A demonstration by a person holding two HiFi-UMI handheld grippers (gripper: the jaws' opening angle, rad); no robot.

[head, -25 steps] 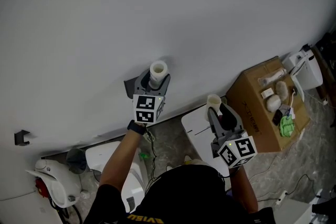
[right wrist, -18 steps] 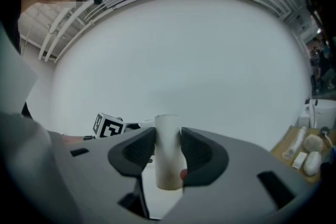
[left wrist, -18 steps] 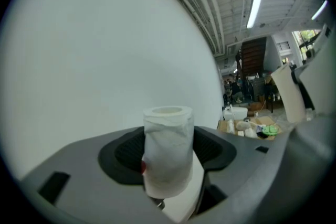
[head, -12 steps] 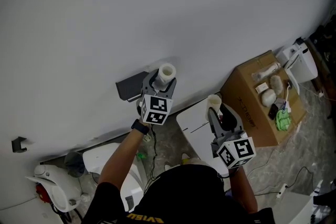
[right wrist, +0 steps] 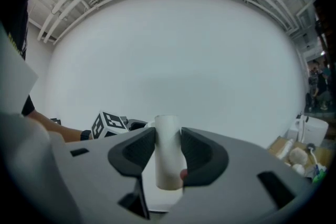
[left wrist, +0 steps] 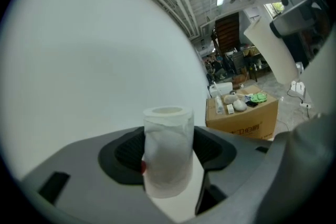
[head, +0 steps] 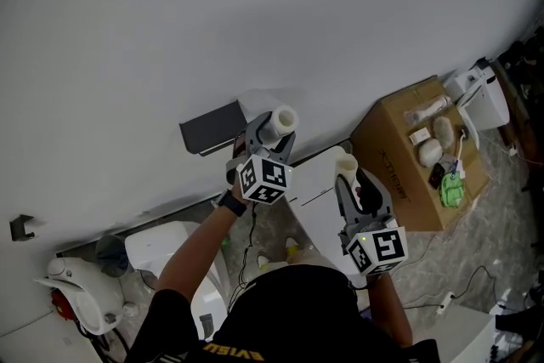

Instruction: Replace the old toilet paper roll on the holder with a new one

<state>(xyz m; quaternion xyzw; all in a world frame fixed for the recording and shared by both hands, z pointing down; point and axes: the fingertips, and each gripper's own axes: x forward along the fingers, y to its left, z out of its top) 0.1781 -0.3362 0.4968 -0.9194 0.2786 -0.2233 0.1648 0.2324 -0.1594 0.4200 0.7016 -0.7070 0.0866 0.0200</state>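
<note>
In the head view a dark grey holder [head: 212, 127] is fixed to the white wall and stands bare. Just to its right, my left gripper [head: 274, 132] is shut on a thin white toilet paper roll [head: 281, 120], clear of the holder. The left gripper view shows this roll [left wrist: 168, 136] upright between the black pads [left wrist: 126, 152]. My right gripper [head: 349, 176] is lower and to the right, shut on a bare cream cardboard tube [head: 345, 164]. That tube [right wrist: 168, 139] stands upright between the pads in the right gripper view, where the left gripper's marker cube [right wrist: 109, 125] shows beyond it.
A cardboard box [head: 399, 170] carrying small items sits on the floor at the right, with a white device [head: 486, 98] behind it. A white panel [head: 313, 193] lies below my grippers. A white toilet [head: 166, 252] and a white-and-red appliance [head: 75, 295] are at lower left. A small hook [head: 17, 225] sticks out of the wall.
My left gripper has carried the roll right and down away from the holder, rolling as it went, so the holder is uncovered. The right gripper and its tube have stayed put.
</note>
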